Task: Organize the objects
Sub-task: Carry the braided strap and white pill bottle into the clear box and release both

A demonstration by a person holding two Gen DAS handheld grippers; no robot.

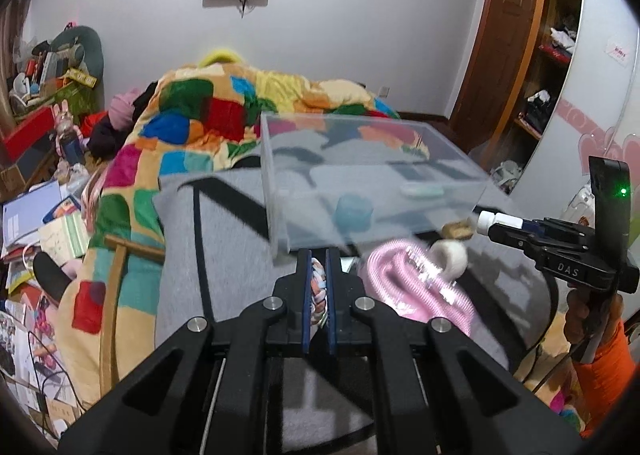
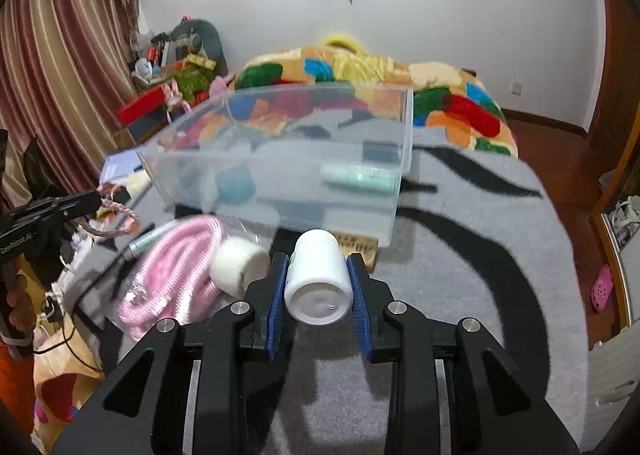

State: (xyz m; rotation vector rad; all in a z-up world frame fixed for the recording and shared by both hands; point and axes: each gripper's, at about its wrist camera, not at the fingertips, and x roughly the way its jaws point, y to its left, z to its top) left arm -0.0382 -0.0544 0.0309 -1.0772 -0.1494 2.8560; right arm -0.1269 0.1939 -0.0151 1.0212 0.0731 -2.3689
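A clear plastic bin (image 1: 384, 159) (image 2: 200, 159) stands on the grey blanket (image 1: 224, 255) on the bed. Inside it lie a blue round object (image 1: 352, 212) (image 2: 235, 184) and a pale green tube (image 2: 360, 177). My left gripper (image 1: 318, 255) is shut on a braided multicoloured cord (image 1: 319, 287), just in front of the bin; the cord also shows in the right wrist view (image 2: 116, 215). My right gripper (image 2: 318, 267) is shut on a white bottle (image 2: 318, 283) (image 1: 500, 221), held near the bin's front right. A pink item in a plastic bag (image 1: 416, 283) (image 2: 176, 267) and a white tape roll (image 1: 450, 257) (image 2: 238, 263) lie before the bin.
A colourful patchwork quilt (image 1: 208, 111) is heaped behind the bin. Books and clutter (image 1: 44, 223) fill the floor at the left. A small tan wooden block (image 1: 458, 231) lies by the bin. A wardrobe (image 1: 552, 55) stands at the right.
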